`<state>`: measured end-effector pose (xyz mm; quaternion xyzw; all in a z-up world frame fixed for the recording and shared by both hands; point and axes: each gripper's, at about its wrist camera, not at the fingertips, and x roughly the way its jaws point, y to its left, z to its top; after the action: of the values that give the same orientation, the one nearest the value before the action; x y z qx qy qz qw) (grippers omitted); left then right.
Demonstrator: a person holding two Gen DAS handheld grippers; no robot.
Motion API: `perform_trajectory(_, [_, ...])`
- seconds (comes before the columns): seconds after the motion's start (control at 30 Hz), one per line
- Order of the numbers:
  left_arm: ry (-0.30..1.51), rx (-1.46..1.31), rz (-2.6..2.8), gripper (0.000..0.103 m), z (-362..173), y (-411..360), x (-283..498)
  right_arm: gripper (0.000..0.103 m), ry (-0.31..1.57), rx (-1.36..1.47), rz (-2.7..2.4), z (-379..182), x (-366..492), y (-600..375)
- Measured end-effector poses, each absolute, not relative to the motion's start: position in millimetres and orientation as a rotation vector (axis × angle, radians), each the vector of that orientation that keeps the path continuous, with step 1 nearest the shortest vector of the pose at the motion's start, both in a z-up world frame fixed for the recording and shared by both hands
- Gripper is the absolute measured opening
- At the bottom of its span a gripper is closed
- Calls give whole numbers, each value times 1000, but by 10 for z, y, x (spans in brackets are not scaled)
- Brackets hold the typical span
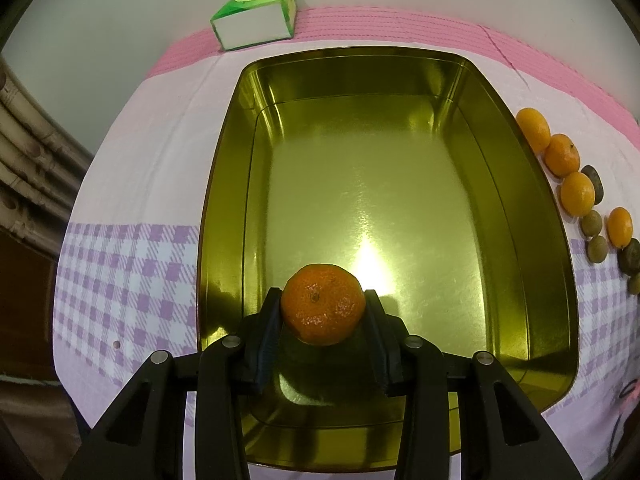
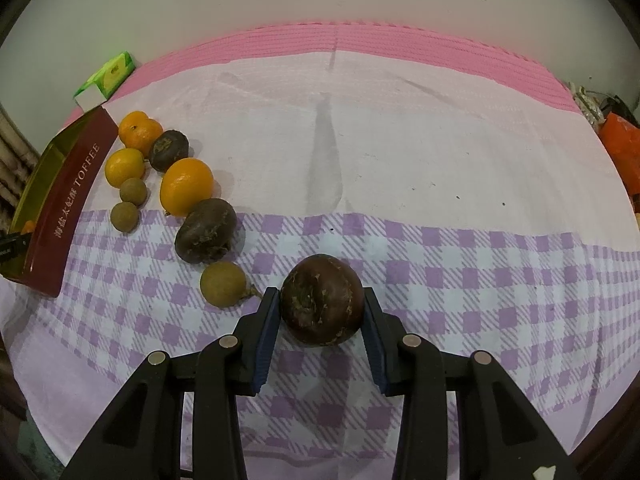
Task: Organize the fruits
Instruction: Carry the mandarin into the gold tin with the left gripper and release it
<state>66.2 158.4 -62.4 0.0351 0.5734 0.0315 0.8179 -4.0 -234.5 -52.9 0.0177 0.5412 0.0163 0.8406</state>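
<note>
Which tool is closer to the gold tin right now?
Left. The left tool hangs over the tin, gripping an orange. The right tool is off beside it, over the cloth, gripping a dark fruit.

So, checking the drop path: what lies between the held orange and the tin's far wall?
Nothing: in the left wrist view the tin's floor is bare beyond the orange.

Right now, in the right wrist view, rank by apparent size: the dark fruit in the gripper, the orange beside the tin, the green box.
1. dark fruit, though nearness to the camera inflates it
2. orange
3. green box, far off, so unsure
</note>
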Motion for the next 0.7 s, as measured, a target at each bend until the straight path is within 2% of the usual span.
perform_trajectory(0.37, [1217, 66, 59, 42, -586, 1553, 647, 36, 1124, 23, 27, -476, -83, -2312])
perform_trajectory(0.7, [1137, 95, 53, 62, -339, 1483, 564, 36, 1098, 16, -4, -340, -88, -2326])
